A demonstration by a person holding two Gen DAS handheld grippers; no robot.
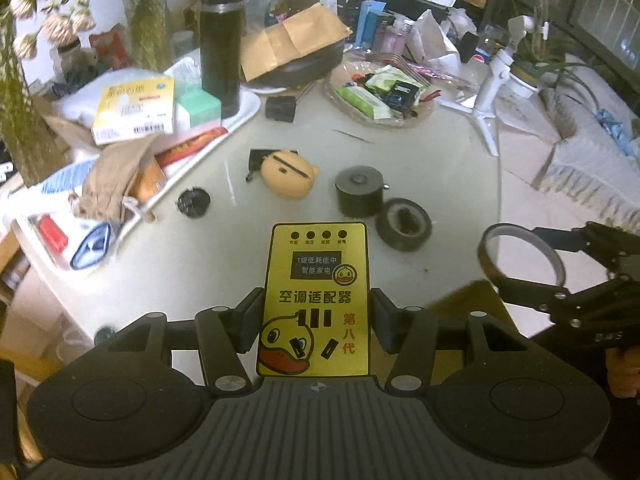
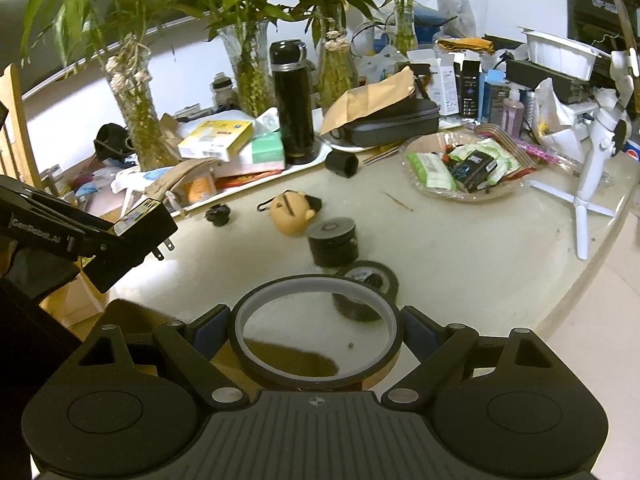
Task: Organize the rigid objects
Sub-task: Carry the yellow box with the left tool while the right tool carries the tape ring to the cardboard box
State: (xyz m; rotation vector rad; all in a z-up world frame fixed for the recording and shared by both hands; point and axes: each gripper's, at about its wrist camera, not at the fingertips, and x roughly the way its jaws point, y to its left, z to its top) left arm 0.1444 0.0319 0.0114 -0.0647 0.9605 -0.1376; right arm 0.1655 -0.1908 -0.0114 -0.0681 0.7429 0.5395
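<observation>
My left gripper (image 1: pixel 318 312) is shut on a yellow plug adapter (image 1: pixel 316 280) with a duck print, held above the near part of the pale round table (image 1: pixel 200 264). In the right wrist view the same adapter (image 2: pixel 154 224) shows its black body and metal prongs in the left gripper (image 2: pixel 120 240). My right gripper (image 2: pixel 316 332) is shut on a thin dark tape ring (image 2: pixel 280 372), its pads pressing both sides. That ring (image 1: pixel 486 256) hangs at the right of the left wrist view. On the table lie an orange duck pouch (image 1: pixel 288 176), a black cylinder (image 1: pixel 358 192), a black tape roll (image 1: pixel 404 224) and a small black cap (image 1: pixel 194 202).
A tall black flask (image 1: pixel 222 40) stands on a cluttered white tray (image 1: pixel 244 116) at the left. A shallow basket (image 1: pixel 424 116) of packets sits at the back right, beside a white tripod (image 1: pixel 492 92). Vases of plants (image 2: pixel 136 120) line the far edge. A brown surface (image 2: pixel 132 312) lies below the near table edge.
</observation>
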